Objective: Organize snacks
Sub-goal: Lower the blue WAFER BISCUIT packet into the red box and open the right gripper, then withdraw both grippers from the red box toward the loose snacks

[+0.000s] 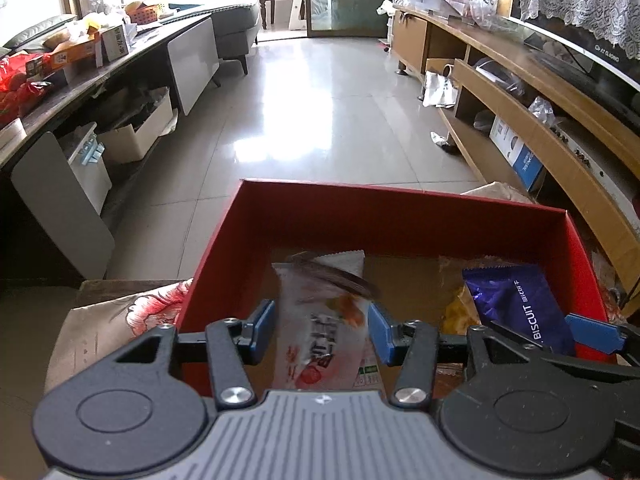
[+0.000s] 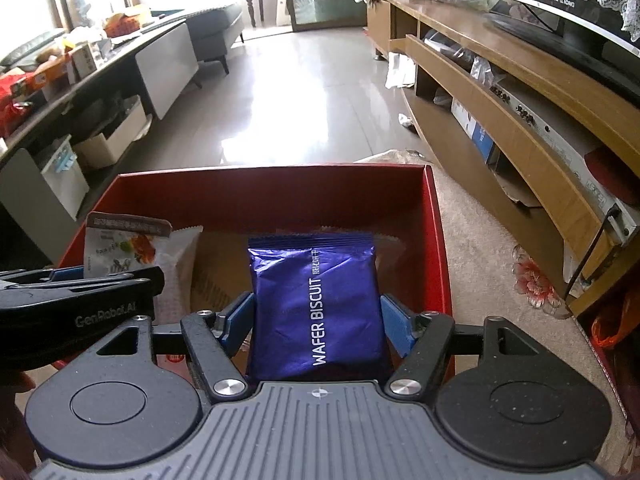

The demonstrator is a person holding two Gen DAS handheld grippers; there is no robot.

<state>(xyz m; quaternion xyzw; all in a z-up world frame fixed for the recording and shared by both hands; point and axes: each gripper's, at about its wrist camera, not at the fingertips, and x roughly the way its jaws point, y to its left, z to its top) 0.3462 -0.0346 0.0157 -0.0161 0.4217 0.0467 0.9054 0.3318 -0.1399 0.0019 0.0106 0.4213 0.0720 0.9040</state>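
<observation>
Left gripper (image 1: 322,330) clamping white packet (image 1: 324,320), right gripper (image 2: 318,322) clamping blue biscuit pack (image 2: 316,300), both hovering over red box (image 1: 224,256) sitting on floral cloth (image 2: 532,276); glossy tile floor (image 1: 312,92) stretching beyond

Glossy foil biscuit packet (image 2: 316,304)

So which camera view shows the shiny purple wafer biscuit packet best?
The right wrist view: the shiny purple wafer biscuit packet faces the camera, centred between the right gripper's blue pads, label readable. The left wrist view shows the packet only at the side, partly hidden, above the red cardboard box.
</observation>
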